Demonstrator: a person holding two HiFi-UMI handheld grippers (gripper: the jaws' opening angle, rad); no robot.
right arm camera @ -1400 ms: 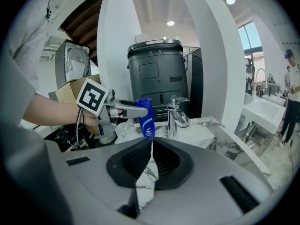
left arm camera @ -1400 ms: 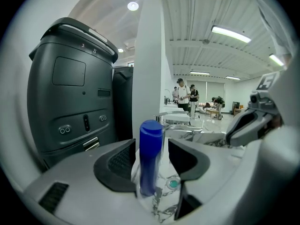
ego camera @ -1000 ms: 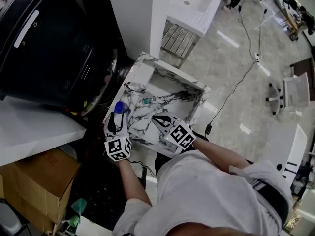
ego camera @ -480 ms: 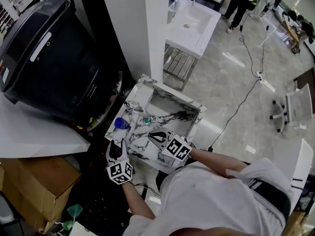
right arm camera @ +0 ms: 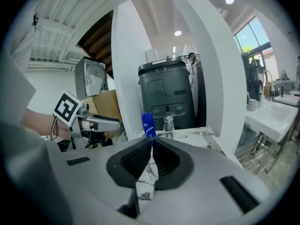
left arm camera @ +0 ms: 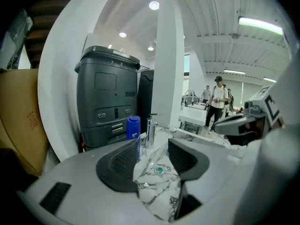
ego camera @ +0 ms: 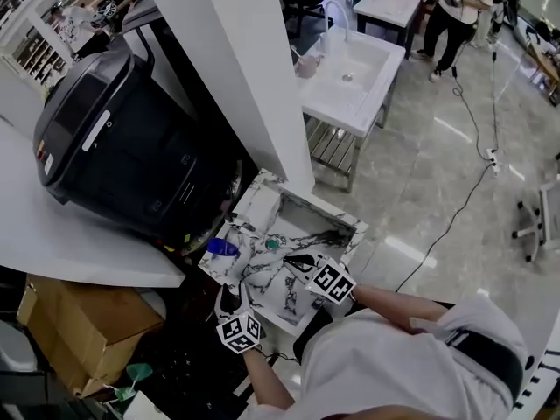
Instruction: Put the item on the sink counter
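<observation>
Head view: a white marble-patterned sink unit with dark veins (ego camera: 346, 227) stands on the floor in front of the person. A small blue plastic bottle (ego camera: 221, 247) stands on the unit's worktop at its left rear corner, next to a chrome tap (ego camera: 238, 232), and nothing is gripping it. A green drain plug (ego camera: 272, 244) sits in the basin. The left gripper (ego camera: 231, 298) hangs over the near left edge of the unit, apart from the bottle. The right gripper (ego camera: 295, 259) points into the basin. A large black appliance (ego camera: 122, 151) rests on a white curved shelf to the left, with a brown cardboard box (ego camera: 83, 322) below it.

Left gripper view: the left gripper (left arm camera: 153, 144) has its jaws wide apart with nothing between them. Through the gap the marble basin and green plug (left arm camera: 160, 170) can be seen. Beyond the tips the blue bottle (left arm camera: 133, 127) stands upright just left of the tap (left arm camera: 151, 129). The right gripper (left arm camera: 243, 123) shows at the right edge.

Right gripper view: the right gripper (right arm camera: 151, 142) has its jaws pressed together and holds nothing. The blue bottle (right arm camera: 148, 124) stands upright on the worktop beyond them, beside the tap (right arm camera: 168, 123). The left gripper (right arm camera: 91, 123) is at the left.
</observation>
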